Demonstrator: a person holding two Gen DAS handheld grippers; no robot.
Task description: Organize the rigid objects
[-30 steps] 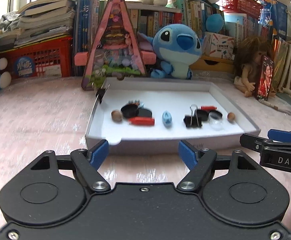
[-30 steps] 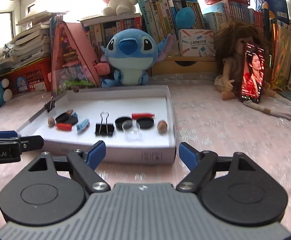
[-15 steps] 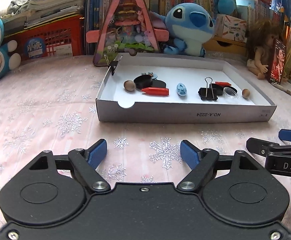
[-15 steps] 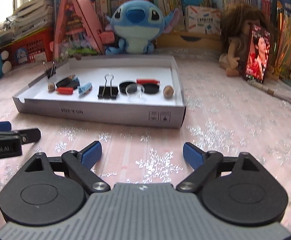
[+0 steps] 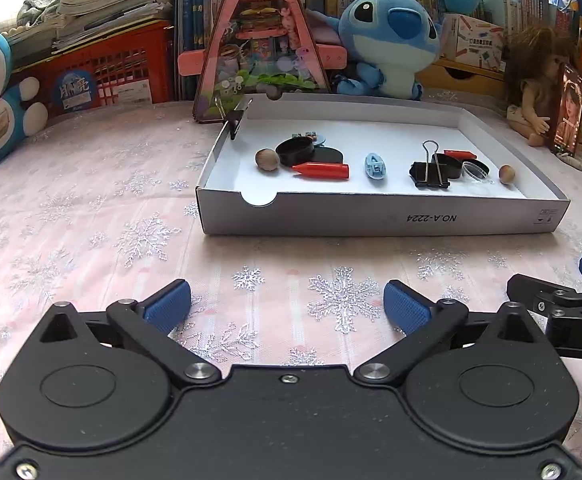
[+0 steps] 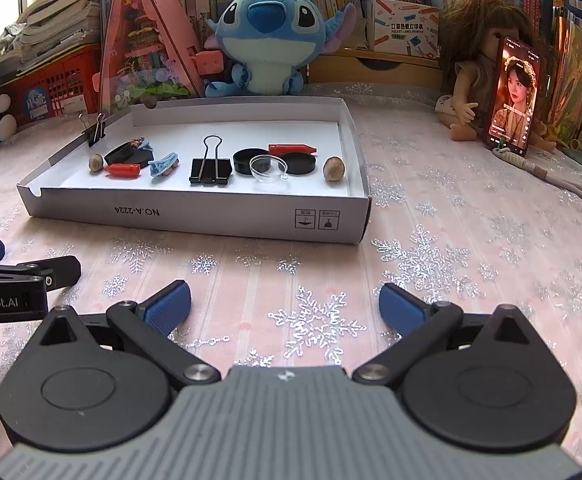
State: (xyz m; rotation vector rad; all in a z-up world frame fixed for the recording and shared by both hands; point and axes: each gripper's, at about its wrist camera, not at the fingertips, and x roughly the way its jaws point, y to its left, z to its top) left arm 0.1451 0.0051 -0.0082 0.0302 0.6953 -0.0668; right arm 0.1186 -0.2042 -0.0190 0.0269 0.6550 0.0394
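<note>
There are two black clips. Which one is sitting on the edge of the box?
The smaller black clip, clamped on the box's far left wall. The bigger clip lies flat inside, mid-tray.

The left gripper has a smooth black body, the right gripper a ribbed grey one; both carry blue ridged pads and silver screws.

Both wrist views look forward and downward from low over the tablecloth toward the white tray, which sits near, just beyond the fingertips. The left wrist view faces the tray's near left corner; the right wrist view faces its near right corner. Both share the whole tray and the blue plush behind it
</note>
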